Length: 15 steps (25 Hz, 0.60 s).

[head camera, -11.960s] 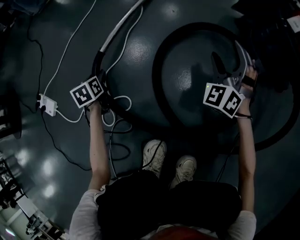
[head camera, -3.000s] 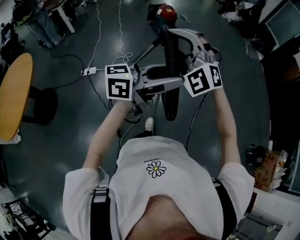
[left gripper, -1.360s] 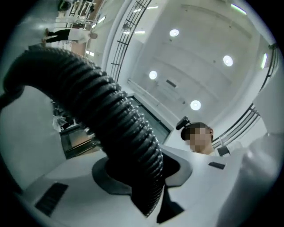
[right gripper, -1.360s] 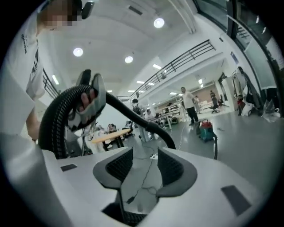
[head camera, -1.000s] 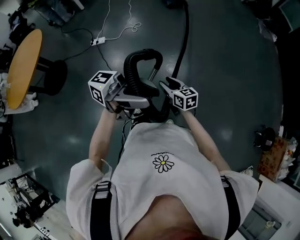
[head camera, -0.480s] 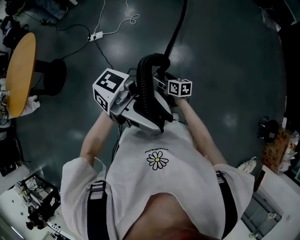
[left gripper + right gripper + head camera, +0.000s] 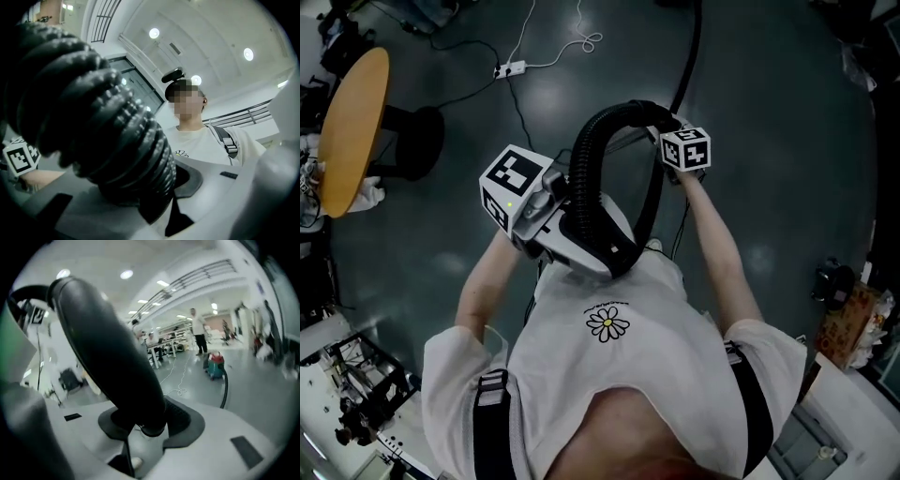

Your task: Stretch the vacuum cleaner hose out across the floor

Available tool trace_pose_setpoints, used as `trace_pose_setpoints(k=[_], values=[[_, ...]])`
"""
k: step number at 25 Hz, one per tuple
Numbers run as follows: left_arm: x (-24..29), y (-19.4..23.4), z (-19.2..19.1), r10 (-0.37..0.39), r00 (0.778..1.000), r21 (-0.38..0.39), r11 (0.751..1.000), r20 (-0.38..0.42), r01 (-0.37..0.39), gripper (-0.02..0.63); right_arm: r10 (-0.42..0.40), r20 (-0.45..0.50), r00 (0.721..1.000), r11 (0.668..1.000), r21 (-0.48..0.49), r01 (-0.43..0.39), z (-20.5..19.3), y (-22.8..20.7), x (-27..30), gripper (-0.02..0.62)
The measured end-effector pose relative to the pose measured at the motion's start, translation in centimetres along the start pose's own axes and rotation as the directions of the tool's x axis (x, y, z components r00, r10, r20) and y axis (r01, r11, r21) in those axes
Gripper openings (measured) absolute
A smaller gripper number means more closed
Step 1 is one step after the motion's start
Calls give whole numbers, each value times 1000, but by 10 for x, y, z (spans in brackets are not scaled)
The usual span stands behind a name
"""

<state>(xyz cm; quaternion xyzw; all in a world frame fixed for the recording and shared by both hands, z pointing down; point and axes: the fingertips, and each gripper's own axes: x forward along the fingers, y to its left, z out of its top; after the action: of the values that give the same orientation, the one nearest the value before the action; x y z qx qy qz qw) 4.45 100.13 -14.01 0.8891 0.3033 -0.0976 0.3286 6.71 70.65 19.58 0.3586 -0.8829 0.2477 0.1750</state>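
Out ahead and off to the right, the dark grey shiny floor (image 7: 769, 112) gives me lots of open room to move. On the left side a round yellow wooden table (image 7: 352, 122) pokes in from the edge. A white power strip (image 7: 512, 68) lies on the floor ahead of it, with a thin white cable (image 7: 581, 42) running away from it. Down in the near left corner a white bench with black gear (image 7: 347, 412) closes that side off.

The black ribbed vacuum cleaner hose (image 7: 584, 169) is thick and bumpy, with rings all along it. It stands up in the air in a tall bend, like an upside-down U, close in front of the person's white shirt. Past the bend it looks thinner and runs away across the floor to the top edge of the head view. Far off in the right gripper view I see a small red and teal vacuum cleaner (image 7: 215, 364) on the floor.

My left gripper (image 7: 159, 190) is close to the chest, at the near foot of the bend. Its jaws are nearly together and pinch the hose, which fills most of the left gripper view. My right gripper (image 7: 145, 425) is farther out, at the other end of the bend. Its jaws have just been closing, and the hose sits between them with the pads pressing on it.
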Motion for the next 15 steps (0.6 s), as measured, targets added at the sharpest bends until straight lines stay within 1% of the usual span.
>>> trace_pose_setpoints(k=[1,2,3,4,5,6,7,8,9,10,11,12,13,14,15], values=[[-4,-4,-4,-7,999,-1,1000,-40,7,143,-11,-36,999,993,-117,7,9,-3,-6,165],[-7,-7,-8,-15,996,-6,1000,-92,14,143,-19,-51,999,981,-193,9,21,-9,-13,159],[-8,-9,-14,-19,987,-10,1000,-157,18,141,-22,-54,998,970,-242,9,35,-16,-22,158],[-9,-10,-21,-18,973,-8,1000,-232,17,143,-19,-55,998,959,-283,3,52,-23,-31,155],[-10,-10,-28,-11,951,1,1000,-310,12,141,-10,-60,998,945,-326,-10,71,-28,-40,155],[-11,-8,-35,3,922,15,1000,-386,3,143,3,-69,998,928,-372,-29,91,-32,-51,155],[-12,-5,-43,24,887,31,999,-461,-11,143,18,-79,997,907,-418,-50,112,-34,-65,155],[-15,0,-54,54,843,49,998,-535,-33,143,28,-92,995,883,-464,-68,131,-34,-81,153],[-19,6,-68,92,789,72,996,-608,-61,143,29,-107,994,854,-513,-80,149,-33,-97,153],[-26,14,-83,132,731,102,991,-670,-85,143,16,-125,992,819,-568,-85,165,-29,-112,153],[-33,21,-98,170,681,142,985,-712,-98,143,-10,-143,990,777,-625,-82,179,-24,-125,153],[-39,30,-110,209,653,189,977,-728,-103,143,-46,-156,987,731,-678,-73,190,-19,-135,153],[-43,39,-117,254,650,241,964,-716,-111,143,-84,-156,984,688,-723,-56,201,-16,-144,153],[-44,50,-118,304,671,291,947,-676,-135,143,-117,-141,983,653,-757,-30,210,-13,-154,153],[-43,62,-115,355,708,333,926,-610,-177,143,-144,-112,983,629,-778,4,220,-12,-164,153]])
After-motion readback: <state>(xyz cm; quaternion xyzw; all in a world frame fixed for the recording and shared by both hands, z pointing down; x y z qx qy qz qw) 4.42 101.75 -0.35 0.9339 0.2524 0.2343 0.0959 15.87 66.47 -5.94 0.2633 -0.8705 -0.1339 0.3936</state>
